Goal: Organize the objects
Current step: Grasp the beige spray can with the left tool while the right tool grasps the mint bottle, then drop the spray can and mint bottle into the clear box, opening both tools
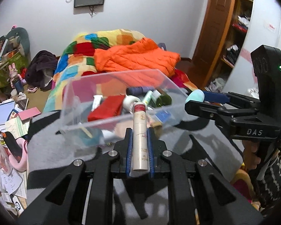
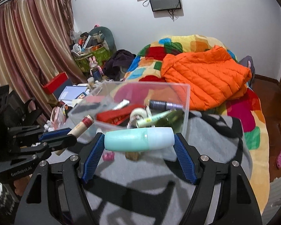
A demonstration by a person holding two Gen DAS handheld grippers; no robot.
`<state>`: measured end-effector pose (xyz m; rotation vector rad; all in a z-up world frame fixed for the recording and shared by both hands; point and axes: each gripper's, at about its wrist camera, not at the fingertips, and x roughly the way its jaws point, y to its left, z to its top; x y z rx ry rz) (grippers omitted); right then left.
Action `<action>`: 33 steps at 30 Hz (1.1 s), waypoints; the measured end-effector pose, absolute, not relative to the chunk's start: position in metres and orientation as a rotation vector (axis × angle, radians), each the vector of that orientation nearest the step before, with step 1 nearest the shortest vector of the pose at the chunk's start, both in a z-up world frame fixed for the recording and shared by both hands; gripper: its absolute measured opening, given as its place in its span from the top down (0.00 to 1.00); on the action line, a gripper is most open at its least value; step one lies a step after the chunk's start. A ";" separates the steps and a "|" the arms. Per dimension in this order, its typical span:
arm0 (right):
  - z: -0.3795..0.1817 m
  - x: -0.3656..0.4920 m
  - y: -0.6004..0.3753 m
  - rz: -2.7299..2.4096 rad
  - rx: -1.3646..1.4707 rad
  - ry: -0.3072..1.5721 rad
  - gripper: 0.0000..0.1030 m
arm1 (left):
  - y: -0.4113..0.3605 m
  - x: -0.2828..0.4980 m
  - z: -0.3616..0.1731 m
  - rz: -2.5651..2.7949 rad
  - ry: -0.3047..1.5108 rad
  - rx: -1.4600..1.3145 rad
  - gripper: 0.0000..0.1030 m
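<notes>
My left gripper [image 1: 139,131] is shut on a slim cream tube with a red cap [image 1: 139,131], which points toward the clear plastic bin [image 1: 80,125] just ahead. That bin holds a red pouch [image 1: 105,110], a tape roll, a dark green bottle and other small items. My right gripper [image 2: 139,139] is shut on a pale teal bottle [image 2: 139,139] held crosswise by its two ends, just in front of the bin [image 2: 186,112]. In the left wrist view the right gripper [image 1: 196,101] comes in from the right. In the right wrist view the left gripper [image 2: 69,135] and tube [image 2: 82,124] show at left.
The bin rests on a grey and black blanket [image 1: 50,150] on a bed. Behind it lie an orange puffer jacket [image 2: 206,80] and a patchwork quilt [image 1: 75,61]. Small items [image 2: 107,156] lie on the blanket under the teal bottle. Papers and clutter [image 1: 7,120] crowd the left; a wooden door [image 1: 213,30] stands at right.
</notes>
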<state>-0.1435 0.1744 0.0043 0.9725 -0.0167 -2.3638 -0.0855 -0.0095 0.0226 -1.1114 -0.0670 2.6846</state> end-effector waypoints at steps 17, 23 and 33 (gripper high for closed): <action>-0.033 -0.211 0.124 -2.339 1.202 0.049 0.31 | -0.038 -0.153 0.003 2.627 -0.181 -1.269 0.86; -0.033 -0.208 0.131 -2.308 1.213 -0.007 0.29 | -0.030 -0.147 0.005 2.618 -0.157 -1.241 0.85; -0.004 -0.166 0.145 -2.374 1.056 0.050 0.29 | -0.024 -0.120 0.019 2.670 -0.067 -1.167 0.85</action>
